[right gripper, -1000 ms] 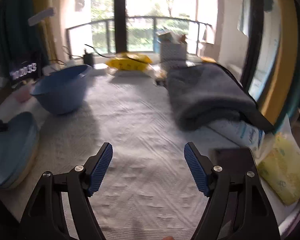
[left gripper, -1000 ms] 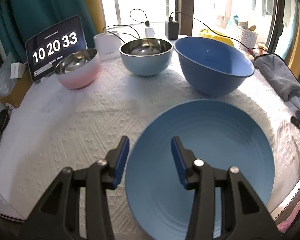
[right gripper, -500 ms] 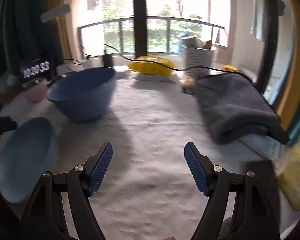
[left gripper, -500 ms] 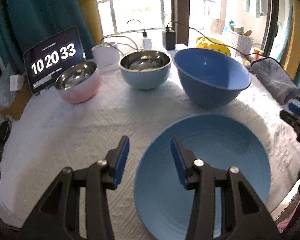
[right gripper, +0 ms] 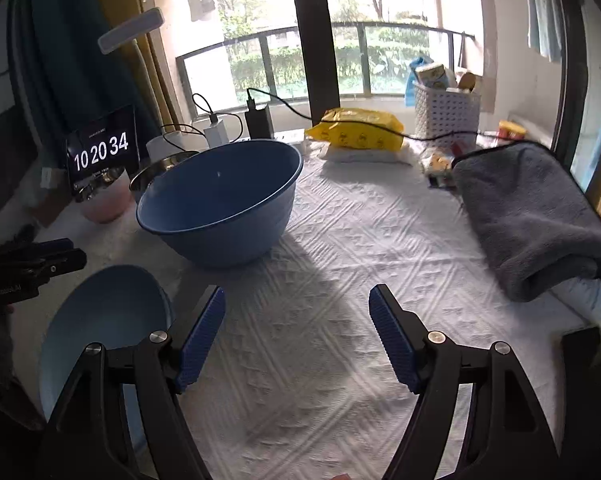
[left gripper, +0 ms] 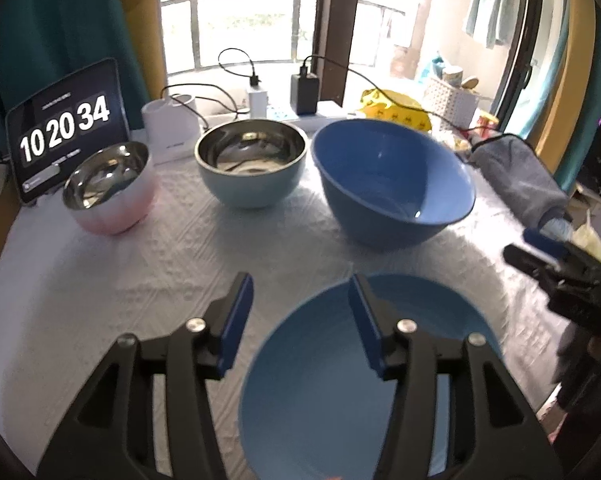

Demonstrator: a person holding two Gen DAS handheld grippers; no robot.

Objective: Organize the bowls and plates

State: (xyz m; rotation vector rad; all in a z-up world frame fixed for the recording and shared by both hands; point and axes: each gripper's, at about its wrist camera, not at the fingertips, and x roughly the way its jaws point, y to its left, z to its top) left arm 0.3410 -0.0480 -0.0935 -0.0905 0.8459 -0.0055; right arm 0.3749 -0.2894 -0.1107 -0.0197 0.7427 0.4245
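A blue plate (left gripper: 324, 384) lies on the white tablecloth near the front edge; it also shows in the right wrist view (right gripper: 100, 332). My left gripper (left gripper: 300, 320) is open above the plate's left part, its right finger over the plate. Behind stand a large blue bowl (left gripper: 392, 180), a light blue steel-lined bowl (left gripper: 252, 168) and a pink steel-lined bowl (left gripper: 108, 188). My right gripper (right gripper: 296, 336) is open and empty over bare cloth, right of the plate; the large blue bowl (right gripper: 220, 200) is ahead of it to the left.
A tablet clock (left gripper: 64, 128), a white box (left gripper: 172, 128) and chargers with cables (left gripper: 304, 92) stand at the back. A folded grey towel (right gripper: 528, 212), a yellow packet (right gripper: 356, 132) and a white basket (right gripper: 446, 116) are at the right.
My left gripper has risen and pulled back, so the plate looks smaller and lower. My right gripper has swung left toward the plate and the large blue bowl.
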